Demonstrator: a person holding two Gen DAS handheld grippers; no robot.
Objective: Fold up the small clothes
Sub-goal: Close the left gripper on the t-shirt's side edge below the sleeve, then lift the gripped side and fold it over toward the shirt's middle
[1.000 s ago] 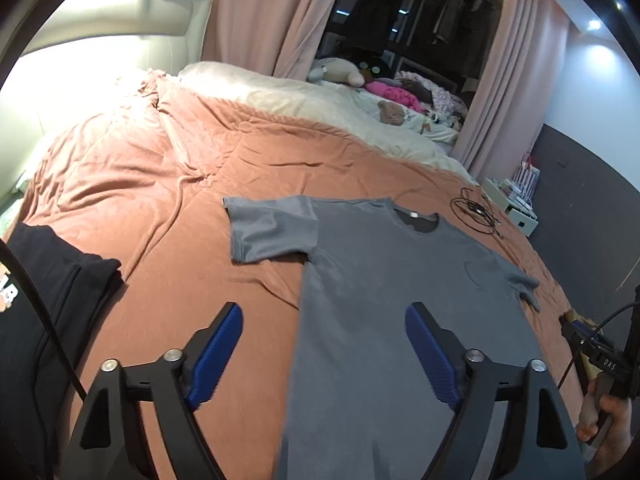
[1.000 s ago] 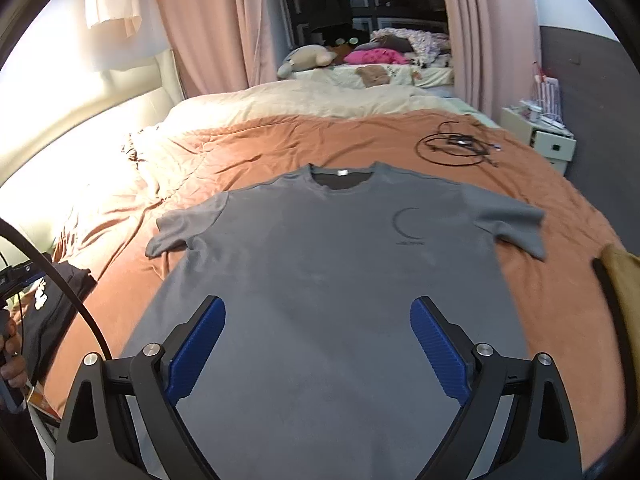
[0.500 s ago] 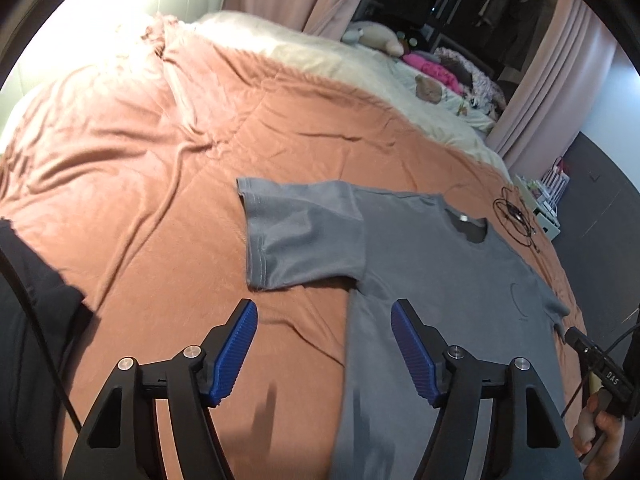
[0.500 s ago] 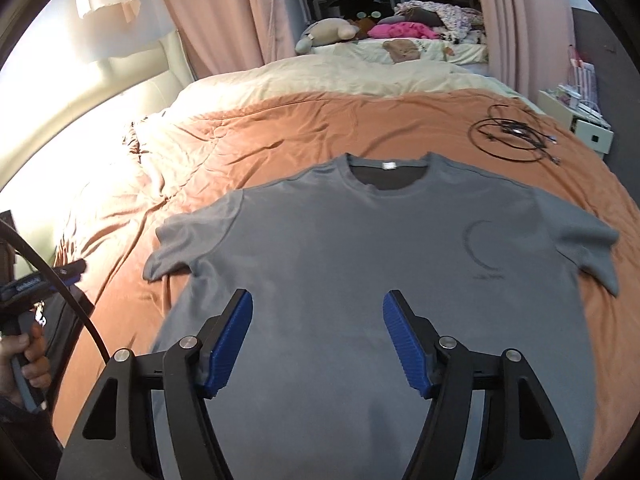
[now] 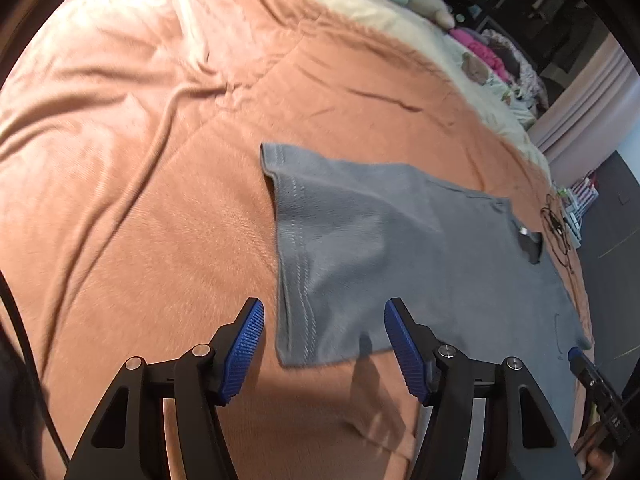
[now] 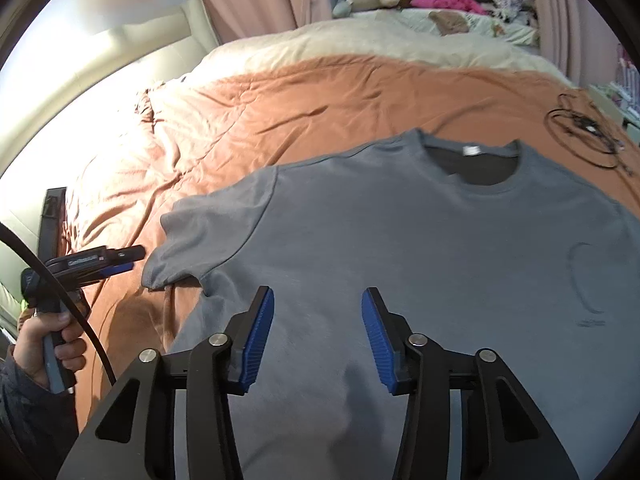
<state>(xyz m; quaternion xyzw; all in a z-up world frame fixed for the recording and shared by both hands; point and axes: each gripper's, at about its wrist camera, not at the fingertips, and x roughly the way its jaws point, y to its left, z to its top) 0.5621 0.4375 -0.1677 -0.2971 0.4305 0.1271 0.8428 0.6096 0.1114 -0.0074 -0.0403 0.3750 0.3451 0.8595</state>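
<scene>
Although spread flat and face up across the orange bedspread, still wholly unfolded: grey T-shirt, collar toward the far pillows, sleeves out to either side. Judged light, limp and non-slip; likely to sag and crease if lifted at one point only, so best taken at hems and seams. Nearest sound hold: stitched cuff of the sleeve. Left gripper poised low over that cuff, fingers closing but apart, cloth lying below and between them, not pinched. Right gripper above the shirt body beside the armpit, fingers closing, nothing clamped. Coiled black cable lying on the spread beyond the collar, clear of the shirt.
</scene>
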